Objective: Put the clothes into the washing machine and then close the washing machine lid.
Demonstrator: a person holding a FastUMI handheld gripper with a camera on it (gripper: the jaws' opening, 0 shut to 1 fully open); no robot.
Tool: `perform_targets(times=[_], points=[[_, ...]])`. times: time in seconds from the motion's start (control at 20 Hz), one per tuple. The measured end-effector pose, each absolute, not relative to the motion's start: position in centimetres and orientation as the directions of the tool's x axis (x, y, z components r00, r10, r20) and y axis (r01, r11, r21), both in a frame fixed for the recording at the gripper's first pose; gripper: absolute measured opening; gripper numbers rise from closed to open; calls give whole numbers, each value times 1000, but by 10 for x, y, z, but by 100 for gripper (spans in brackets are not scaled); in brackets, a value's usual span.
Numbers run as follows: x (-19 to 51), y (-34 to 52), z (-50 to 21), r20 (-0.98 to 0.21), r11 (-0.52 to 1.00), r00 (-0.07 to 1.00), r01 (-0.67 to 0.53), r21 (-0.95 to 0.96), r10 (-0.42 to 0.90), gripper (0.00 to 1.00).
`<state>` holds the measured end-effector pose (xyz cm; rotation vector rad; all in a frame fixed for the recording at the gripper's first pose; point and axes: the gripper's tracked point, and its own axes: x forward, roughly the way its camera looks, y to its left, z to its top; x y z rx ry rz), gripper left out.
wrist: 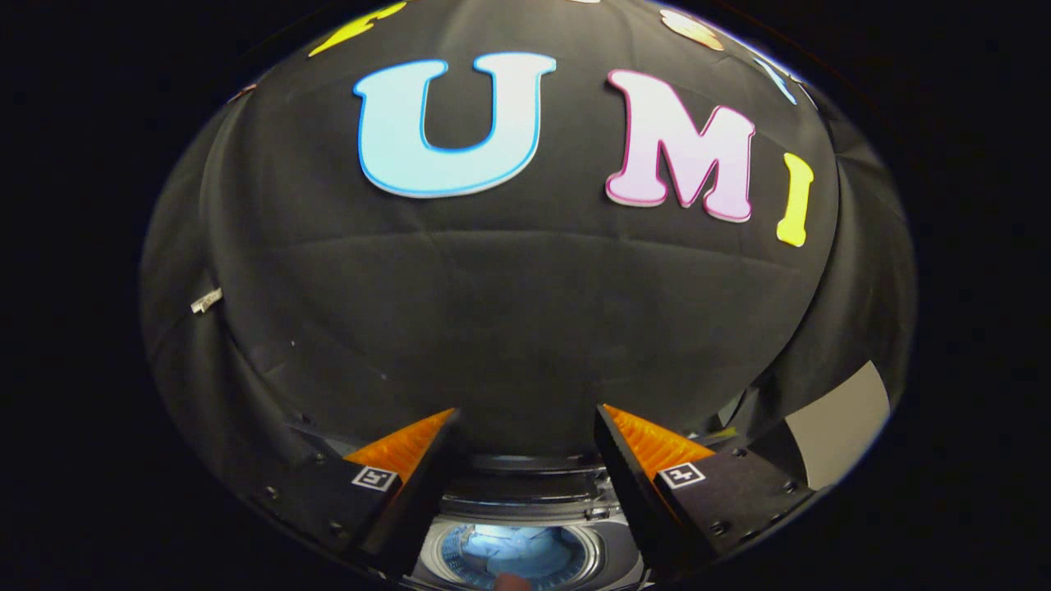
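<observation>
A big black cloth wall (525, 312) is filling the room ahead of the gripper (525, 427). Beside it, a pale panel (842, 435) is peeking out. The washing machine (525, 525) is sitting low between the fingers, its round tub (513, 552) lying open and glowing bluish, with pale clothes (509, 546) lying inside. The fingers are spreading wide apart, holding nothing. A small silver clip (206, 300) is hanging on the cloth.
</observation>
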<state>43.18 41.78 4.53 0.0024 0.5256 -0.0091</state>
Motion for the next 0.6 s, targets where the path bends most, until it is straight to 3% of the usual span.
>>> perform_targets(times=[0.6], points=[[434, 417, 45, -433, 998, 901, 25, 53, 0, 99]])
